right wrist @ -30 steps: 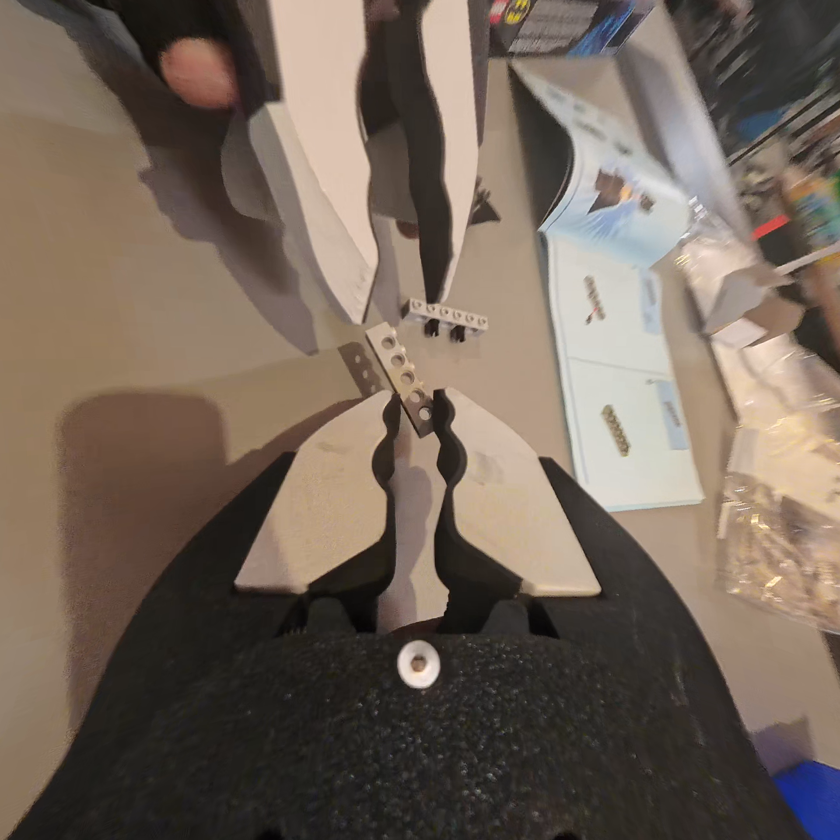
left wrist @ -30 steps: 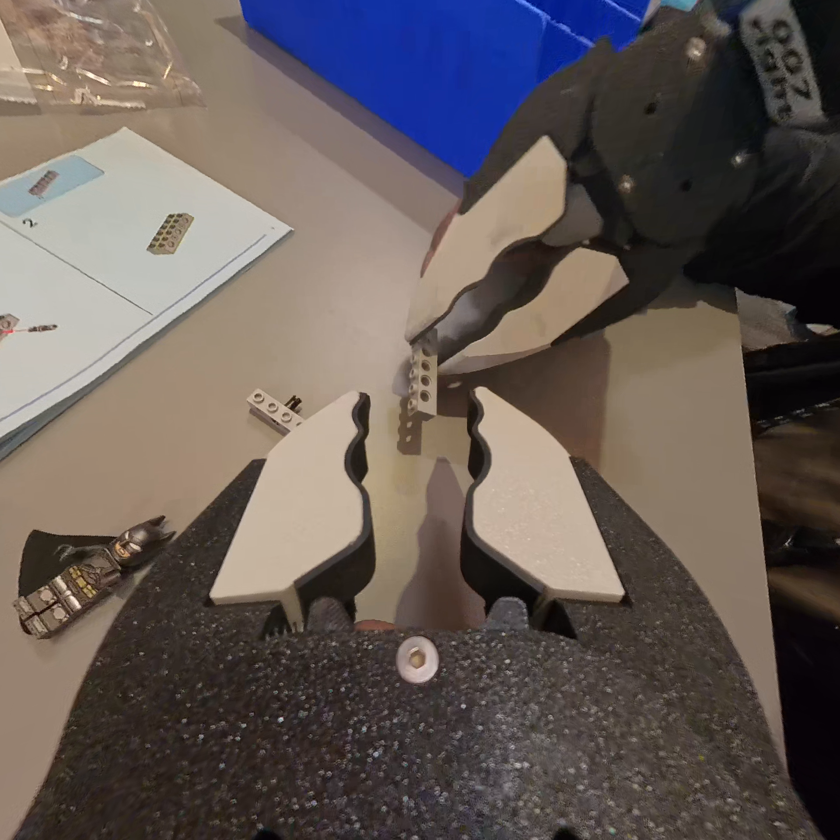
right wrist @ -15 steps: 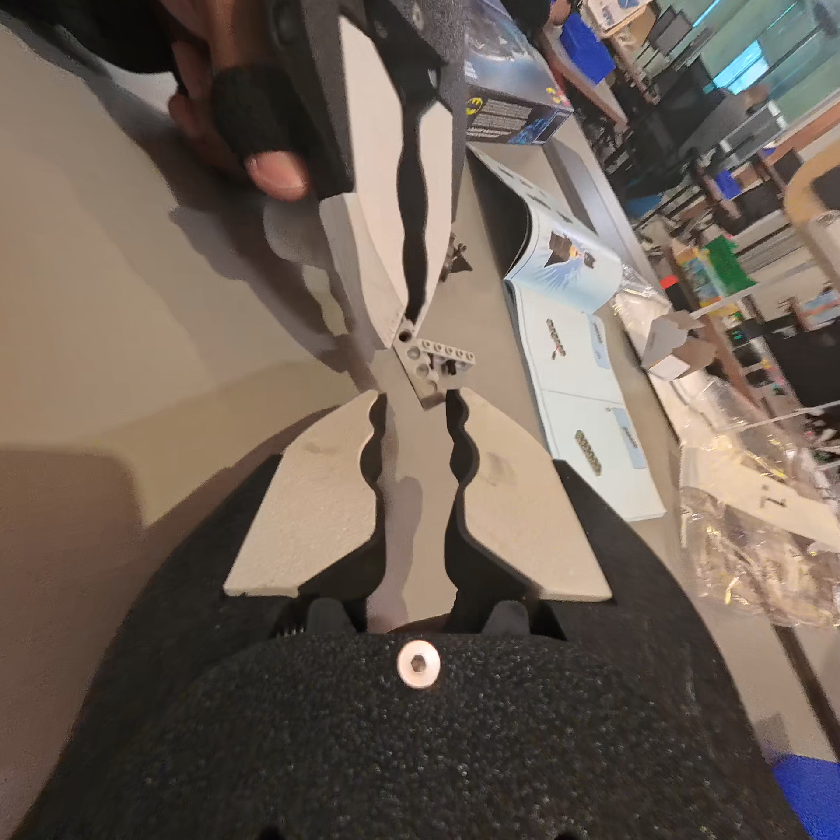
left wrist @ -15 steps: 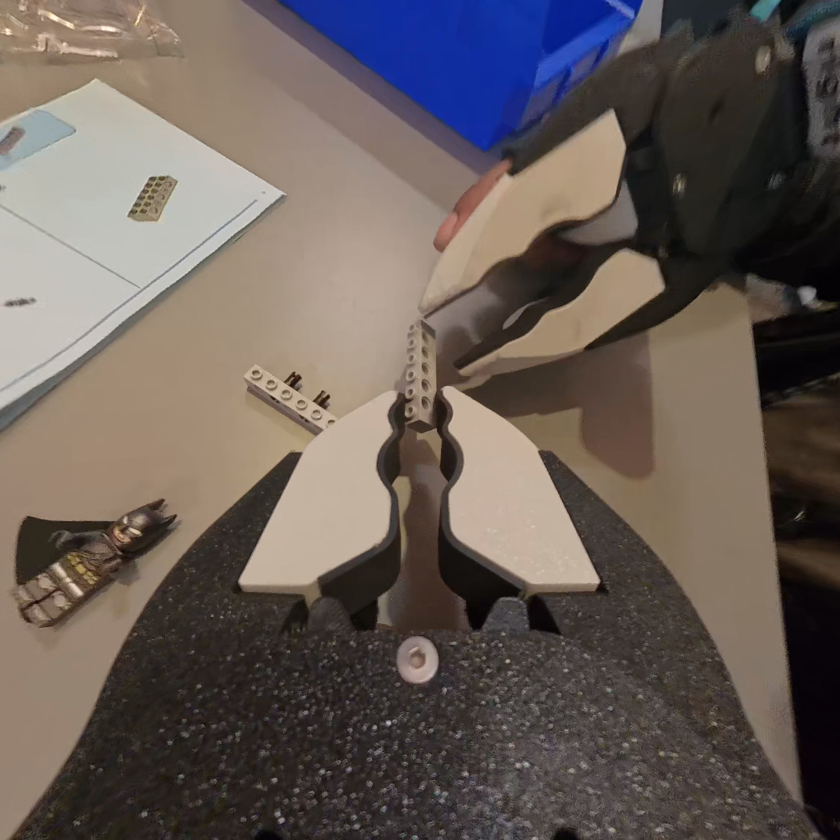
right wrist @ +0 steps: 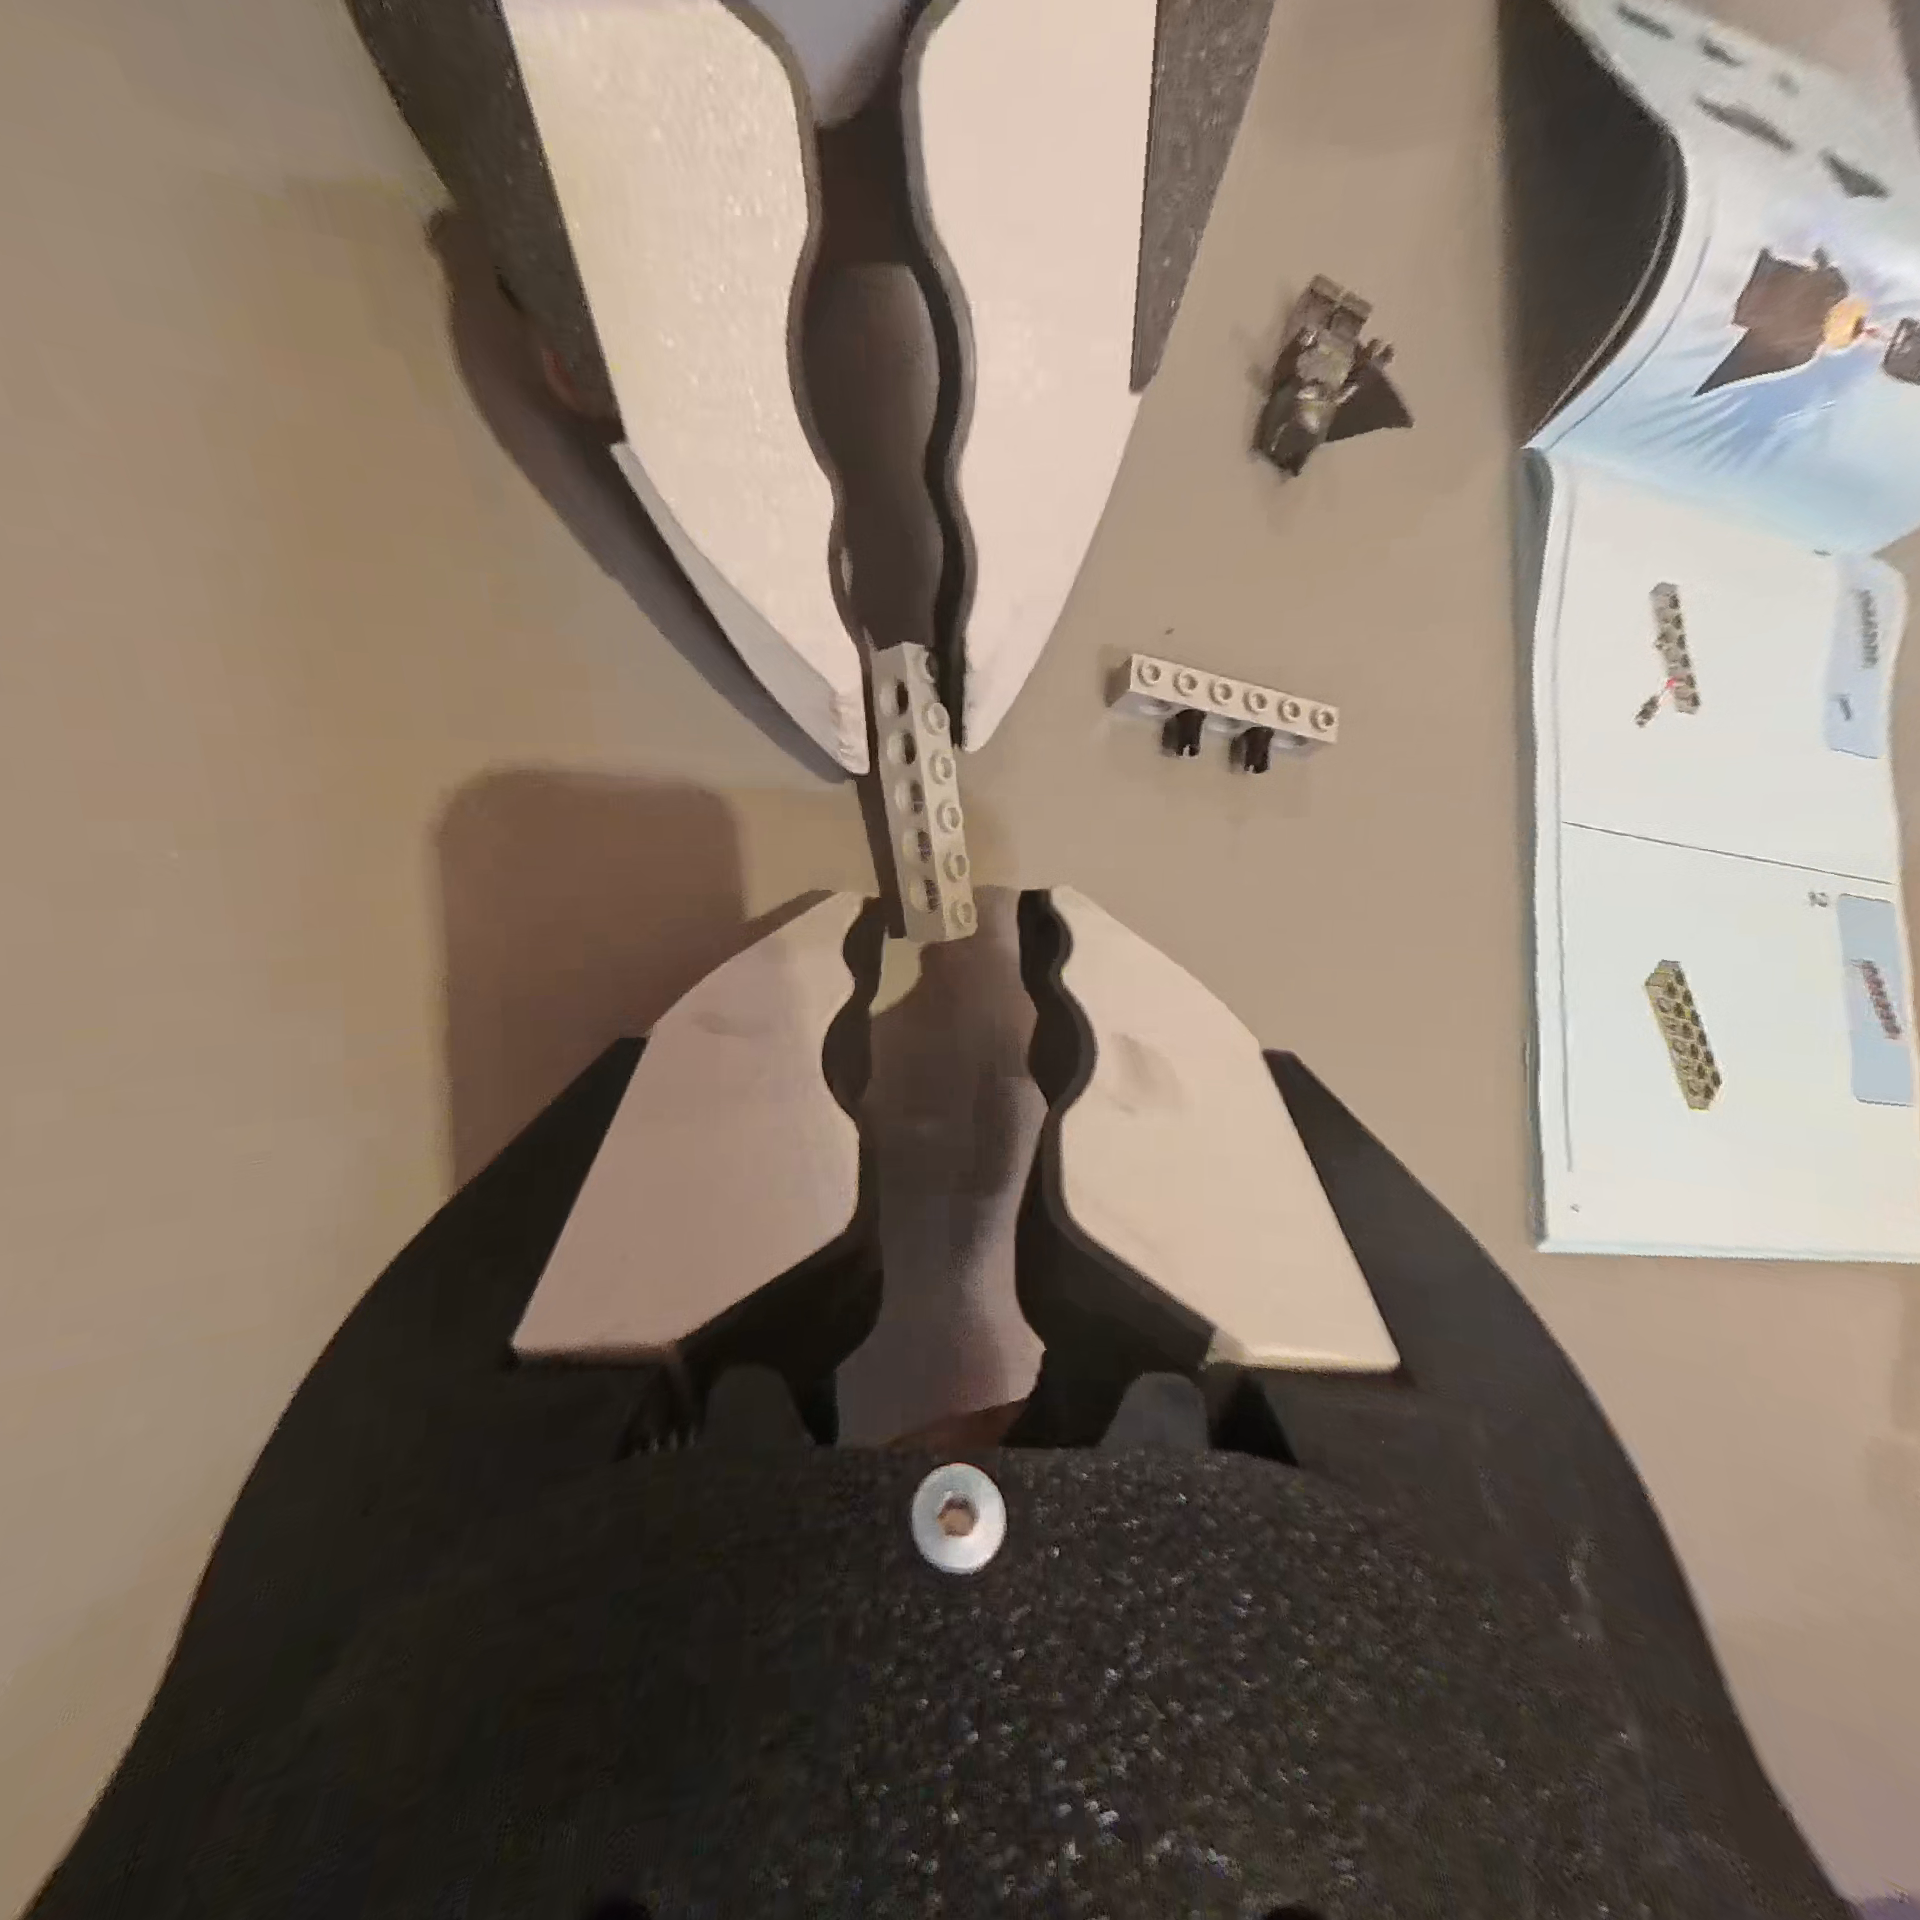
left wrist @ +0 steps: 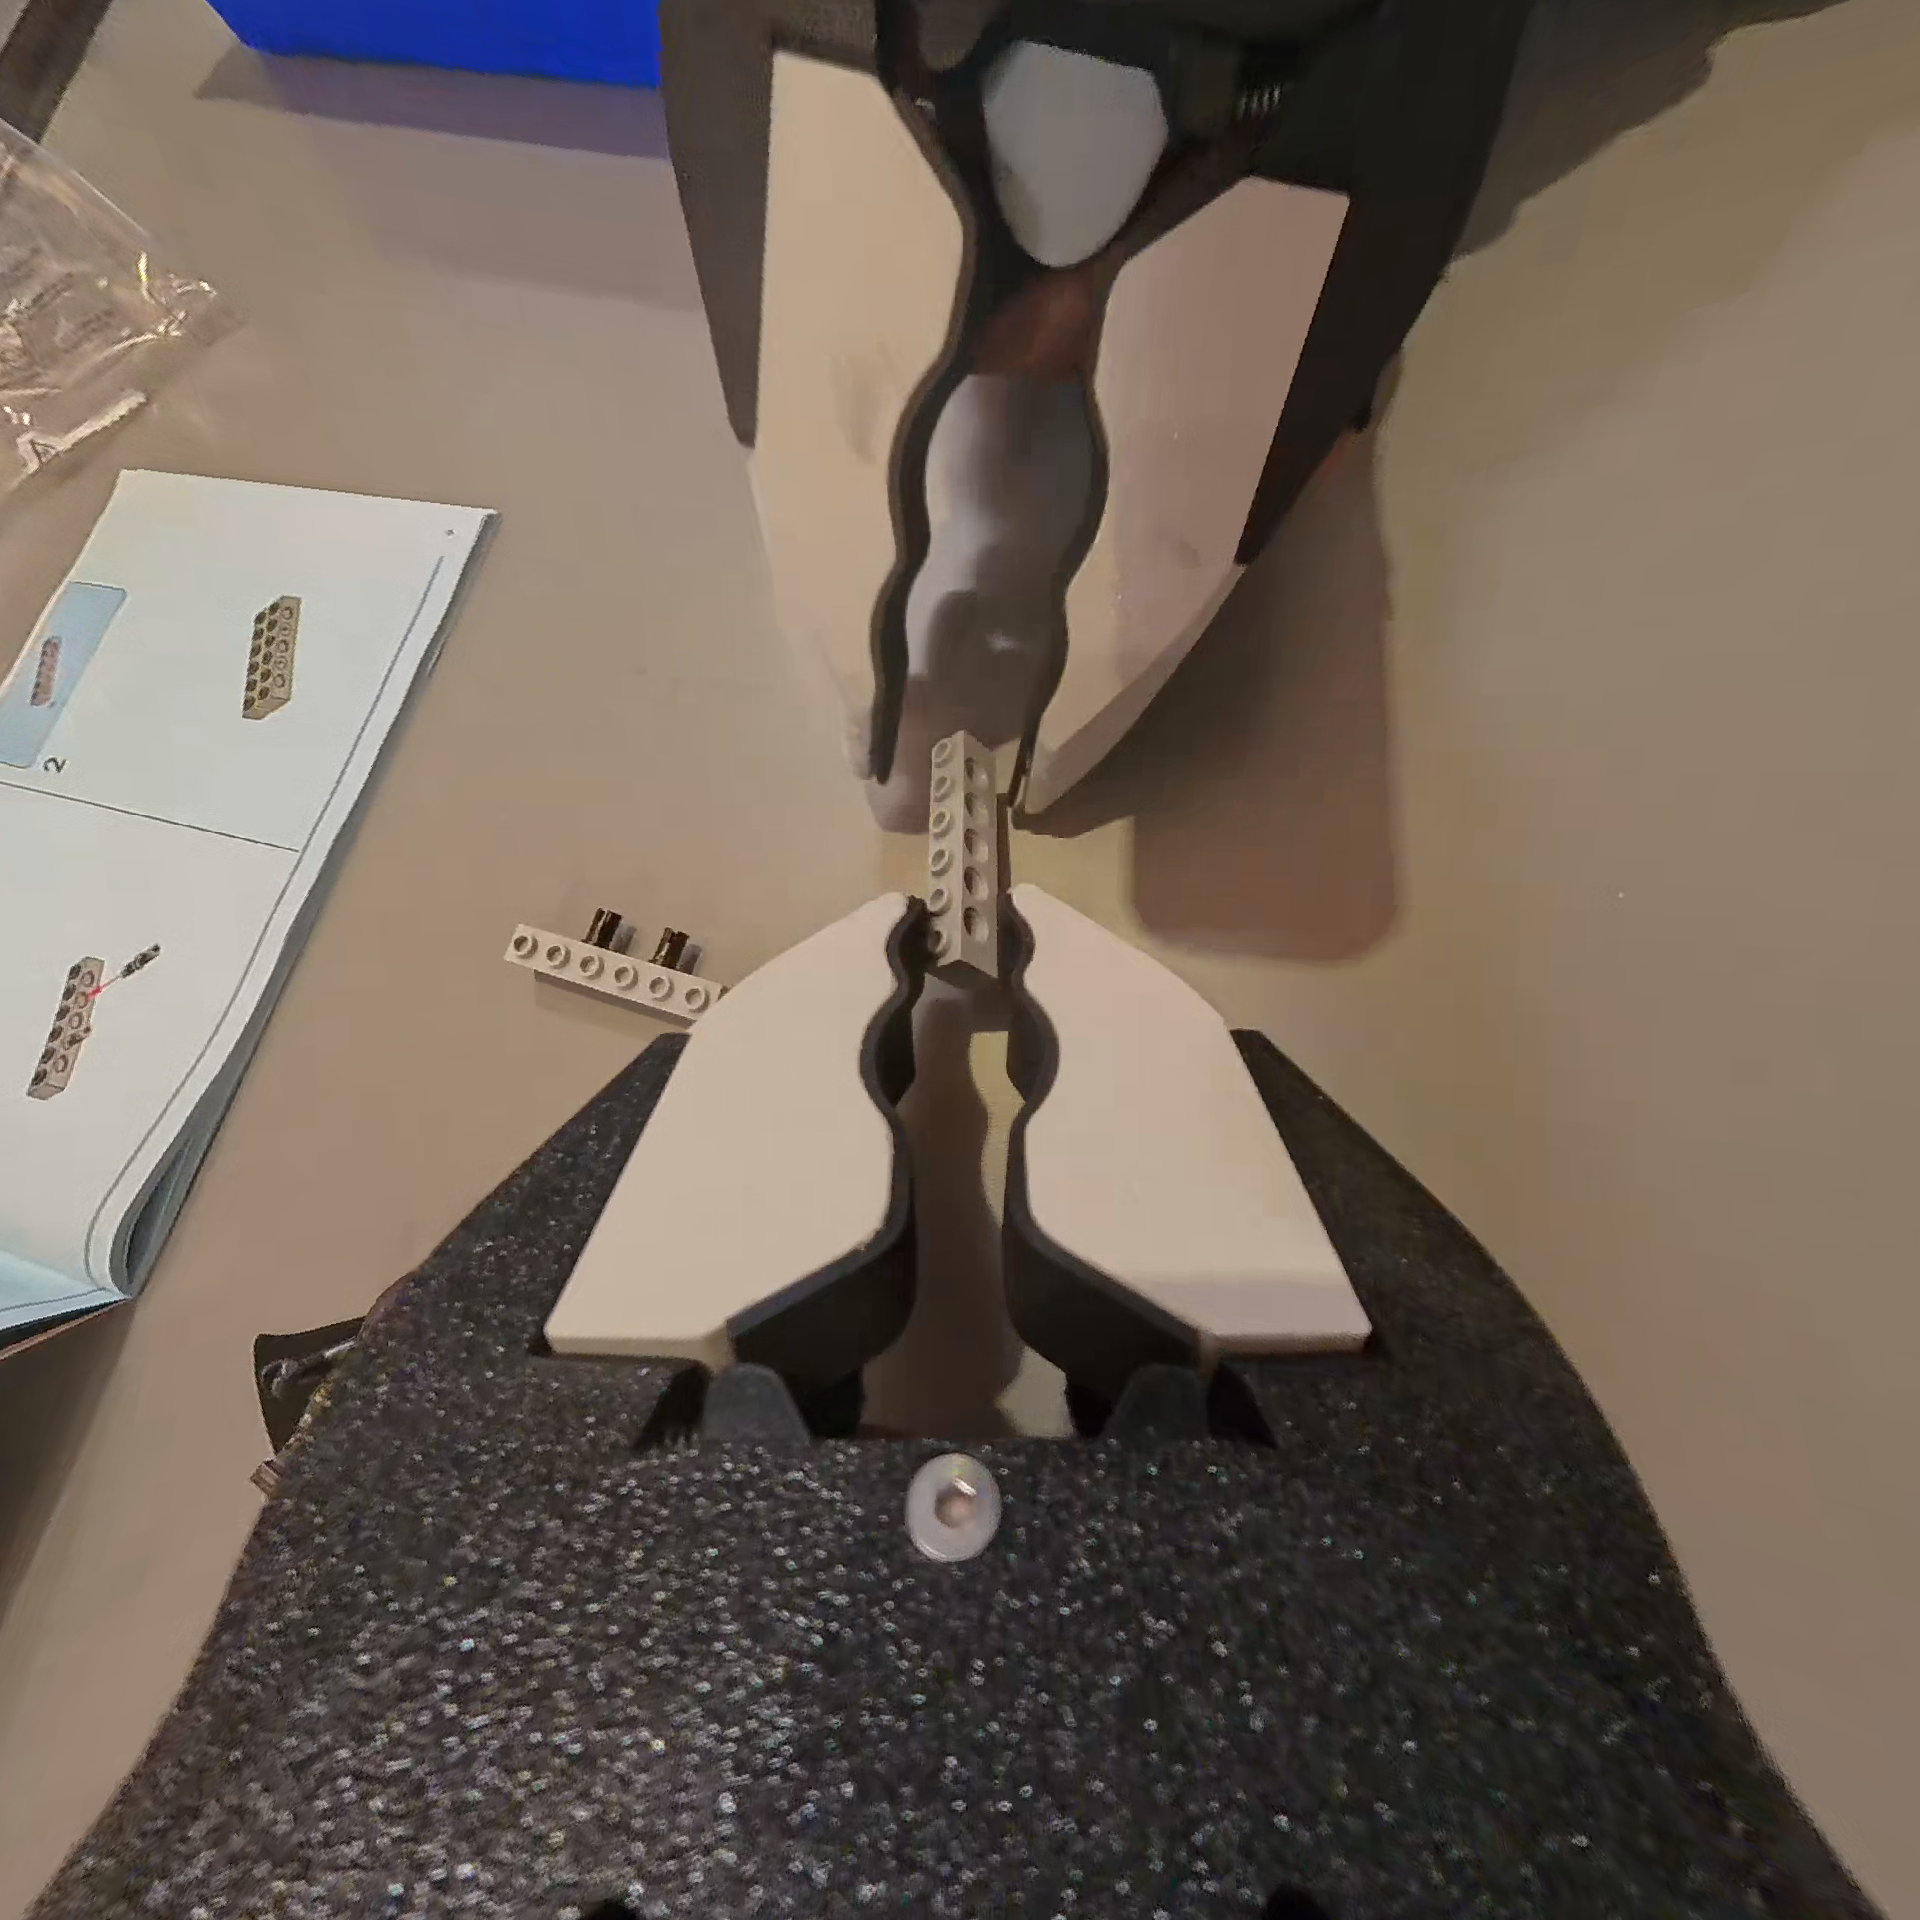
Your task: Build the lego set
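The left gripper (left wrist: 961, 940), tip to tip with the right gripper (right wrist: 951, 914) above the table (left wrist: 1558, 727), clamps one end of the grey holed beam (left wrist: 966, 842), which a second ago the right one held; now its parted fingers bracket the free end.

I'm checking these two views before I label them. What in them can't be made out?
- Toy figure: blurred in the right wrist view; in the left, nearly all behind that gripper's body.
- Second grey brick: one end behind the left gripper's fingers.
- Booklet: cut by frame edges.
- Plastic bag: cut by the left view's edge.
- Blue bin: only a strip shows.
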The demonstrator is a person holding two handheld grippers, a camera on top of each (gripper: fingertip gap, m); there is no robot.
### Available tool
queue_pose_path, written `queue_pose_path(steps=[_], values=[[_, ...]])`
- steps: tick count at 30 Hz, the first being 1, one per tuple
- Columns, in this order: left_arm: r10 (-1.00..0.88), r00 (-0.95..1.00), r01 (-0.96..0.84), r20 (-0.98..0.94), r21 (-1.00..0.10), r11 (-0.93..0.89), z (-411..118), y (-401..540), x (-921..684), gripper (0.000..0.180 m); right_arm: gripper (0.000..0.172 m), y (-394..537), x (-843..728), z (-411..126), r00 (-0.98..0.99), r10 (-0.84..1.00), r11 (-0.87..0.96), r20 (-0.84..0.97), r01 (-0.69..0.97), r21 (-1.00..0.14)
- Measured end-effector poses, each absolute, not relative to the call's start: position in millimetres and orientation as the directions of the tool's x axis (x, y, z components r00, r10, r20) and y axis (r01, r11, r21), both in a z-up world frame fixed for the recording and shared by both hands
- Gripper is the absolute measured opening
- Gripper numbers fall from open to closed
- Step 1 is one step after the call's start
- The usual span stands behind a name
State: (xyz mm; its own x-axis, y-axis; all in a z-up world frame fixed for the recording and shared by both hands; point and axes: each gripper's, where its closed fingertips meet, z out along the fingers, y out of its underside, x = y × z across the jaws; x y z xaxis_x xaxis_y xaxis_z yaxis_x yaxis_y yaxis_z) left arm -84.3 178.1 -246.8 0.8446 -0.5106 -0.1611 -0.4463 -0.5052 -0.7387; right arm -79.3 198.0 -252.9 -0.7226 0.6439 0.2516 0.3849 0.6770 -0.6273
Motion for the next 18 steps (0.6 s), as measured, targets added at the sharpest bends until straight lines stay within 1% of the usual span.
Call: queue_pose_path(steps=[2, 5, 8, 10, 15, 18], values=[[-0.505, 0.847, -0.448, -0.165, -0.732, -0.512, -248.4, 178.3, -85.6, 0.013, 0.014, 198.1, -79.2, -253.8, -0.721, 0.648, 0.675, 0.247, 0.393, -0.625], [-0.491, 0.855, -0.445, -0.164, -0.72, -0.533, -251.2, 179.0, -88.1, 0.015, 0.013, 201.4, -79.0, -252.4, -0.706, 0.662, 0.667, 0.251, 0.402, -0.628], [-0.466, 0.87, -0.425, -0.158, -0.719, -0.55, -251.5, 180.6, -91.4, 0.027, 0.013, 210.8, -80.1, -252.0, -0.673, 0.686, 0.665, 0.277, 0.426, -0.613], [-0.444, 0.884, -0.402, -0.147, -0.724, -0.561, -250.5, 181.5, -94.6, 0.032, 0.013, 220.6, -79.7, -254.3, -0.649, 0.694, 0.681, 0.312, 0.45, -0.578], [-0.401, 0.908, -0.354, -0.121, -0.734, -0.58, -247.8, 183.4, -99.7, 0.033, 0.013, 253.2, -79.6, -254.6, -0.558, 0.67, 0.743, 0.491, 0.499, -0.446], [-0.393, 0.913, -0.337, -0.107, -0.741, -0.581, -246.5, 184.4, -99.1, 0.033, 0.014, 252.1, -74.8, -254.6, -0.553, 0.683, 0.731, 0.477, 0.506, -0.459]])
